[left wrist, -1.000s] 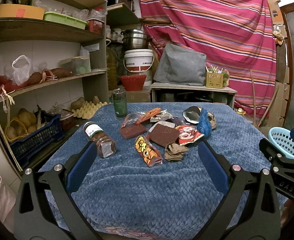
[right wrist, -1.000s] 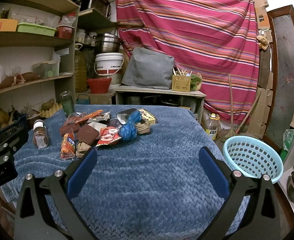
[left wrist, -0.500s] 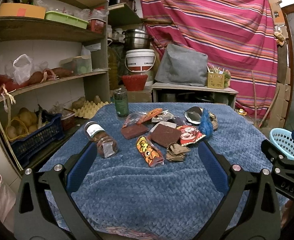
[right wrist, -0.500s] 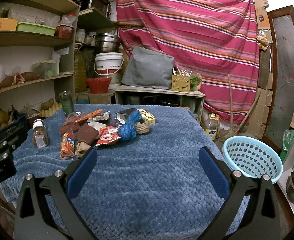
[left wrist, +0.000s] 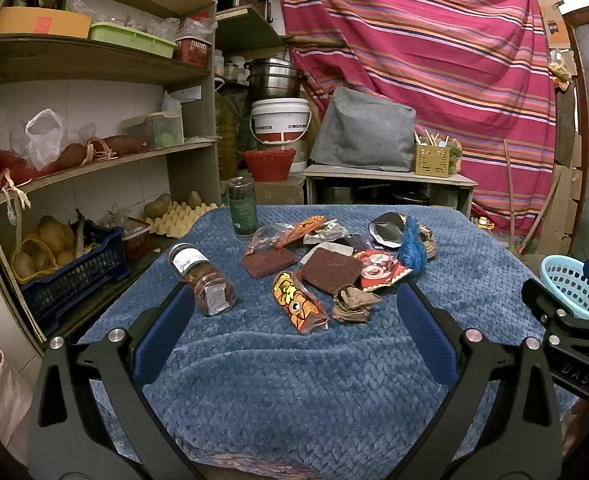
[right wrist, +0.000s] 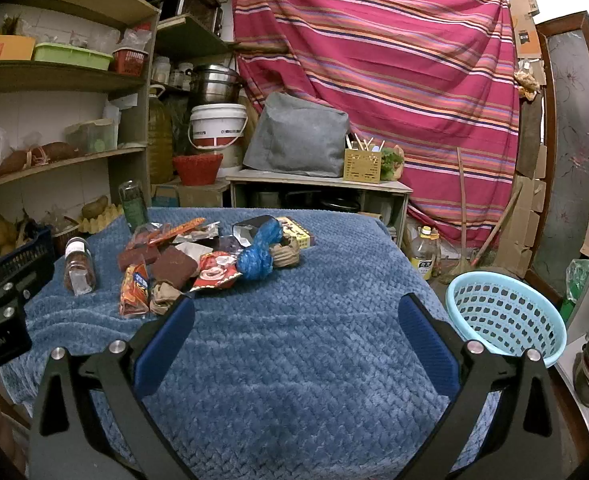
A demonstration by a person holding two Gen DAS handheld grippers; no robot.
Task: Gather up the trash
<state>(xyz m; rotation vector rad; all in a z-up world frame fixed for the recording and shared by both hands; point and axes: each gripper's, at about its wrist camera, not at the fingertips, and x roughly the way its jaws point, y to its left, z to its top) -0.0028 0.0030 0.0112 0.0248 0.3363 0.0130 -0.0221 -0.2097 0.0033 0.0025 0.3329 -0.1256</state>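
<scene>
Both tools gape wide, holding nothing. Trash pile (left wrist: 326, 268) sits mid-worktop, ahead of the left tool (left wrist: 294, 320), which looks nearer; right tool (right wrist: 294, 320) has it ahead-left. Basket (right wrist: 506, 316) off worktop's right edge.

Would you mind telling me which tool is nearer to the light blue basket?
Right. The right tool hovers open above the blue blanket with the light blue basket just to its right; the left tool is farther left, facing the wrappers.
</scene>
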